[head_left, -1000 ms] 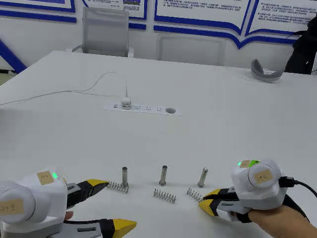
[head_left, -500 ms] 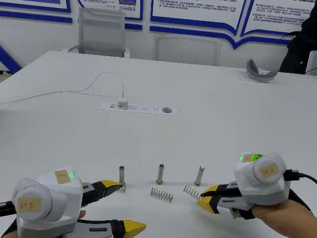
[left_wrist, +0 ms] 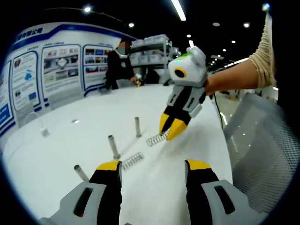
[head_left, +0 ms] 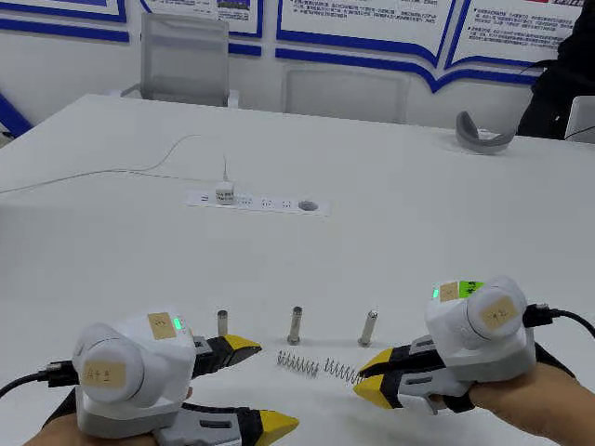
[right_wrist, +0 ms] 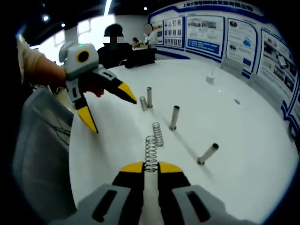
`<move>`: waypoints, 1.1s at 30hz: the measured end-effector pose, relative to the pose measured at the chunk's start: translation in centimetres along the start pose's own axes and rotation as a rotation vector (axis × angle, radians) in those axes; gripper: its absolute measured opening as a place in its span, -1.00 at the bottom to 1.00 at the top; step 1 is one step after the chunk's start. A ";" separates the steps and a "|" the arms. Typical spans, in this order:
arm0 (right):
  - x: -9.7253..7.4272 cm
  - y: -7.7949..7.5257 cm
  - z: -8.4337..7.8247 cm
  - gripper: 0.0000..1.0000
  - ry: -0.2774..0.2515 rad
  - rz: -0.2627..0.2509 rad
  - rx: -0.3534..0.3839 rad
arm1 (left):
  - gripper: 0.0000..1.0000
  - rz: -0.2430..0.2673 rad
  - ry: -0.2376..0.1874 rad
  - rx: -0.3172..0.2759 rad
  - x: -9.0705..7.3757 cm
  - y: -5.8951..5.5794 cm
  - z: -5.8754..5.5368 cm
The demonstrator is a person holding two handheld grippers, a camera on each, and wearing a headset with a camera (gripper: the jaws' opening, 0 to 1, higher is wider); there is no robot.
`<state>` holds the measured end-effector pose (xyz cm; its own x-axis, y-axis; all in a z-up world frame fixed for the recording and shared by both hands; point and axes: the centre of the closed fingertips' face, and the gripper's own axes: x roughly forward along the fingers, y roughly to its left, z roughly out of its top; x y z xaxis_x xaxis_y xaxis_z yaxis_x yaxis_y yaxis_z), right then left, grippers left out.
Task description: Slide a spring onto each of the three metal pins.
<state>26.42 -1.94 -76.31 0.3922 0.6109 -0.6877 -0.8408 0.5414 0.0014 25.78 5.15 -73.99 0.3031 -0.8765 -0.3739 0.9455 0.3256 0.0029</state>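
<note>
Jaws on R gripper (right_wrist: 151, 168) are pinching one spring (right_wrist: 151, 149) by its end, low on the table (head_left: 418, 232). L gripper (left_wrist: 154, 172) jaws are hanging spread, empty. I'm reckoning nothing's done yet: 3 pins (head_left: 295, 325) are standing bare.

right tool (head_left: 359, 381) has dragged a spring (head_left: 341, 371) leftward

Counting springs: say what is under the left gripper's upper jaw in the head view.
The left pin stands just behind the upper jaw of the left gripper. The table at the pin's foot is covered, so any spring there cannot be seen.
</note>
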 end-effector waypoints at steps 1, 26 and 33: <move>0.0 0.1 0.2 -0.77 0.000 0.008 -0.007 | 0.10 -0.004 0.001 0.004 0.2 -0.1 0.0; 0.2 4.5 1.9 -0.77 0.087 0.187 -0.164 | -0.33 -0.076 0.024 0.117 1.5 -2.3 0.0; 0.0 5.0 1.6 -0.77 0.114 0.226 -0.166 | -0.54 -0.104 0.025 0.138 1.8 -2.9 -0.1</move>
<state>22.81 1.72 -75.15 0.1516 0.6312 -0.7607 -0.9553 0.2912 0.0513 23.55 2.70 -74.79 0.2014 -0.8935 -0.4014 0.9795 0.1805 0.0896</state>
